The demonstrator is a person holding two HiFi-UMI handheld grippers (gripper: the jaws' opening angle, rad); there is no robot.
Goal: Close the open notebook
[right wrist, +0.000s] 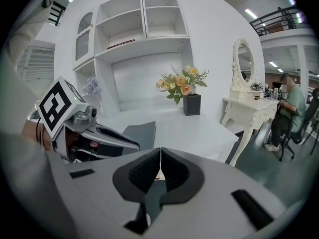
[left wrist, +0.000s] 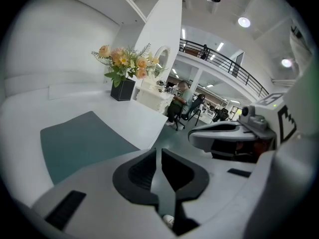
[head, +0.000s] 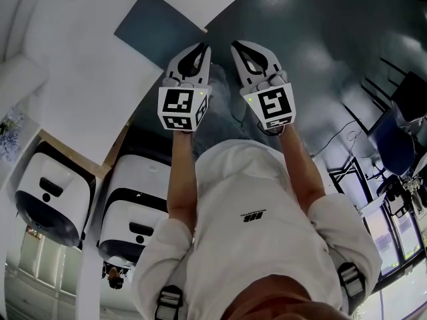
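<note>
No open notebook shows in any view. A flat dark grey-green rectangle (head: 157,24) lies on the white table (head: 87,79); it also shows as the rectangle (left wrist: 75,143) in the left gripper view and the rectangle (right wrist: 139,132) in the right gripper view. I cannot tell whether it is a mat or a closed cover. My left gripper (head: 201,49) and right gripper (head: 239,47) are held side by side in the air near the table's edge. Both are shut, with nothing between the jaws. The left gripper (left wrist: 158,151) sees the right gripper's body (left wrist: 234,133). The right gripper (right wrist: 160,151) sees the left gripper's body (right wrist: 94,133).
A dark vase of flowers (right wrist: 191,103) stands at the table's back under white wall shelves (right wrist: 144,29). A white dressing table with an oval mirror (right wrist: 244,103) stands to the right, and a seated person (right wrist: 289,113) is beyond it. Two white machines (head: 50,192) stand by the table. The floor (head: 320,59) is dark.
</note>
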